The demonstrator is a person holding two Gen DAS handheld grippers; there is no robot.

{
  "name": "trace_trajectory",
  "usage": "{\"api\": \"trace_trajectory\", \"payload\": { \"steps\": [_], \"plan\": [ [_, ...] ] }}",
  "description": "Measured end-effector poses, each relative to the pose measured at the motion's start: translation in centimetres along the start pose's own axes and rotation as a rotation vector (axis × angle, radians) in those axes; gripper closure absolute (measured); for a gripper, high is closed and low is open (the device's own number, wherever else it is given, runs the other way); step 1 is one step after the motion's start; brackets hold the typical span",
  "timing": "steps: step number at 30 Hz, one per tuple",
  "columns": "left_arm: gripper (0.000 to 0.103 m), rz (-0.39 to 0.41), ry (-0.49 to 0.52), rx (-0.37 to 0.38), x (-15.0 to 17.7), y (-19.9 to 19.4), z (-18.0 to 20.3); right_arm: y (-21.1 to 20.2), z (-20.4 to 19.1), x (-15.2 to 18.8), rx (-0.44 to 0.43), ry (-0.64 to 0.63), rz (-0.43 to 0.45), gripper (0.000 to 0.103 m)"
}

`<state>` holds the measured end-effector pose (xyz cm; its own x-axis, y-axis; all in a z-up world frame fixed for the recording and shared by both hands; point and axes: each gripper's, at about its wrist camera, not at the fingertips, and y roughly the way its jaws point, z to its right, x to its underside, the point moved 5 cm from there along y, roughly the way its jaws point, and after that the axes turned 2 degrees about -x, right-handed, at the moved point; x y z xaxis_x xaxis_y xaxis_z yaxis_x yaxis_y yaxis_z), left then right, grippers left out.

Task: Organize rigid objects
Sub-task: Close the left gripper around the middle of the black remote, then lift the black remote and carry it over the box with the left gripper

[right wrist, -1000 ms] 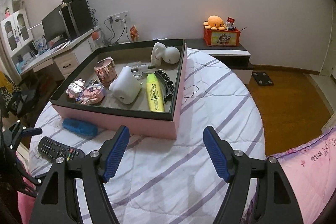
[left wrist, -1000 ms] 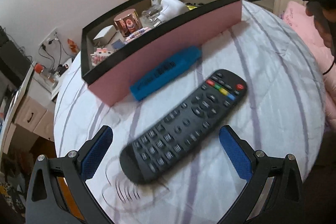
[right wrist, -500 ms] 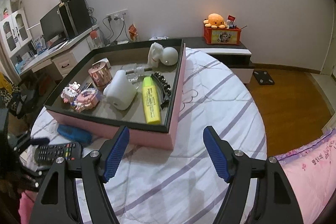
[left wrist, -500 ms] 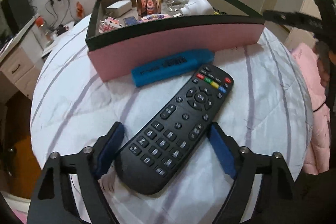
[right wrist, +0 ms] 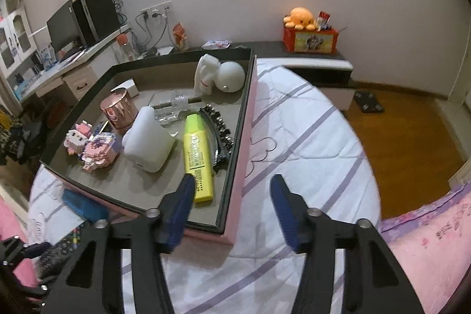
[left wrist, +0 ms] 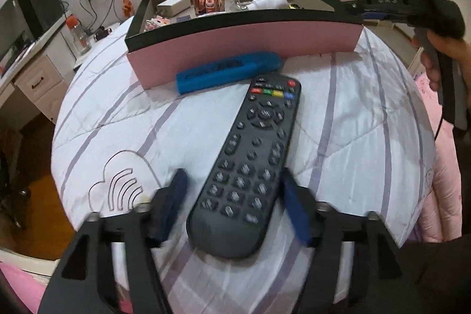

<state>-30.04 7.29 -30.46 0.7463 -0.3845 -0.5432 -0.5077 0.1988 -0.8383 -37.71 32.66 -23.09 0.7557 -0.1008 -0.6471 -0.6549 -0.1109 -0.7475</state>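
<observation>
So the black remote (left wrist: 250,164) is lying flat on the white striped quilt (left wrist: 353,137), near end sitting between the blue pads of the left gripper (left wrist: 235,205), whose jaws are closing in but don't look like they're pressing on it. Just past its far end a blue marker (left wrist: 226,71) lies against the pink box (left wrist: 244,40) wall. The right gripper (right wrist: 232,202) hangs over the box's near corner, beside the yellow highlighter (right wrist: 197,155), jaws closing on nothing.
</observation>
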Motion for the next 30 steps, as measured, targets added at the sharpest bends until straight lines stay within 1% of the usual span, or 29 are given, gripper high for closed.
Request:
{"api": "trace_trajectory", "payload": {
  "steps": [1, 3, 5, 6, 8, 9, 10, 11, 13, 14, 19, 21, 23, 26, 28, 29, 30],
  "plan": [
    [0.025, 0.008, 0.007, 0.001, -0.2, 0.3, 0.1, -0.1, -0.1, 0.1, 0.000, -0.006, 0.004, 0.052],
    [0.023, 0.032, 0.005, 0.001, -0.7, 0.8, 0.4, -0.4, -0.2, 0.3, -0.003, -0.005, 0.012, 0.052],
    [0.033, 0.062, 0.012, 0.015, -1.1, 0.9, 0.7, -0.9, -0.2, 0.4, -0.015, 0.009, 0.023, 0.051],
    [0.045, 0.070, 0.016, 0.028, -1.2, 0.9, 0.9, -1.0, -0.2, 0.5, -0.020, 0.012, 0.027, 0.051],
    [0.048, 0.069, 0.018, 0.023, -1.4, 0.6, 1.2, -1.3, -0.2, 0.6, -0.030, 0.020, 0.032, 0.051],
    [0.053, 0.075, 0.021, 0.012, -1.3, 0.4, 1.4, -1.4, -0.2, 0.7, -0.037, 0.021, 0.032, 0.051],
    [0.057, 0.078, 0.012, -0.001, -1.1, 0.1, 1.2, -1.4, -0.2, 0.6, -0.039, 0.020, 0.031, 0.051],
    [0.059, 0.076, -0.017, -0.022, -0.8, -0.1, 0.7, -1.4, -0.1, 0.6, -0.041, 0.021, 0.030, 0.051],
    [0.059, 0.075, -0.055, -0.019, -0.1, -0.6, -0.4, -1.4, -0.1, 0.6, -0.035, 0.018, 0.028, 0.051],
    [0.059, 0.073, -0.097, -0.019, 0.6, -1.0, -1.4, -1.3, -0.1, 0.6, -0.034, 0.019, 0.028, 0.051],
    [0.059, 0.073, -0.234, -0.075, 2.2, -1.8, -5.4, -1.1, -0.1, 0.5, -0.024, 0.012, 0.022, 0.051],
    [0.059, 0.077, -0.272, -0.106, 1.9, -2.0, -6.9, -0.8, 0.0, 0.3, -0.011, 0.007, 0.013, 0.051],
    [0.059, 0.089, -0.282, -0.125, 1.4, -2.1, -7.9, -0.4, 0.1, 0.1, 0.002, 0.002, 0.003, 0.051],
    [0.059, 0.112, -0.307, -0.122, 0.5, -2.1, -9.0, 0.6, 0.2, -0.2, 0.016, -0.005, -0.019, 0.052],
    [0.059, 0.121, -0.310, -0.116, 0.0, -2.1, -9.5, 1.2, 0.1, -0.4, 0.024, -0.014, -0.035, 0.066],
    [0.059, 0.121, -0.319, -0.113, -0.1, -1.9, -9.9, 1.3, 0.1, -0.5, 0.009, -0.012, -0.039, 0.070],
    [0.059, 0.117, -0.321, -0.104, -0.2, -1.7, -10.1, 1.5, 0.0, -0.6, 0.011, -0.017, -0.045, 0.084]
  ]
}}
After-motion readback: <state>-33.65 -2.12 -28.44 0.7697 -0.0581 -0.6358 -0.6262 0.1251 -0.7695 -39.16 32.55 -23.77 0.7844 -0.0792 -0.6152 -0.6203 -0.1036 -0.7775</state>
